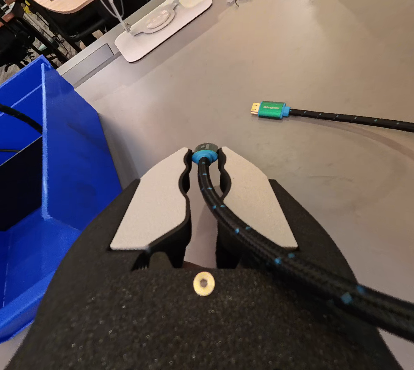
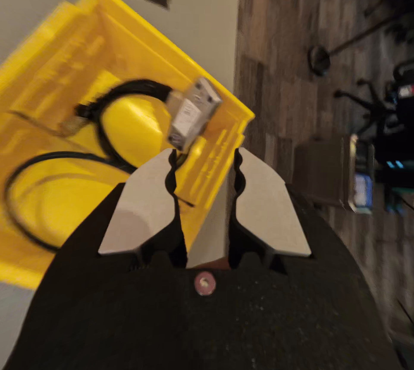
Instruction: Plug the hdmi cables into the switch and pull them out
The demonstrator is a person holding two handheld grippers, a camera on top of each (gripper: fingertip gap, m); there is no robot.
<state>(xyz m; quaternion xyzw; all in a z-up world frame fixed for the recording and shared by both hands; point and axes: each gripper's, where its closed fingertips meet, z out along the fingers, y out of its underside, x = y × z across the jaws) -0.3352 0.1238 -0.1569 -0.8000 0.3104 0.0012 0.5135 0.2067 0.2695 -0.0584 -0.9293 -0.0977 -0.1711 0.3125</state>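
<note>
HDMI plug [image 1: 205, 150] w/ blue collar is clamped at tips of left gripper [image 1: 205, 154], its braided cable [image 1: 280, 254] running back to 4 o'clock; 2nd HDMI plug [image 1: 270, 109] lies free on grey worktop [image 1: 291, 45] at 1 o'clock. Right gripper [image 2: 205, 153] has fingers wide, holding nothing. Silver switch [image 2: 193, 113], blurred, sits in yellow bin [image 2: 139, 29] at 11 o'clock of them.

We see soft, even indoor light on the grey table [image 1: 291, 56], with faint shadows and wide-angle bending at the edges. The right wrist view is smeared by motion blur: the yellow bin [image 2: 139, 50] and the floor [image 2: 291, 45] both streak.
</note>
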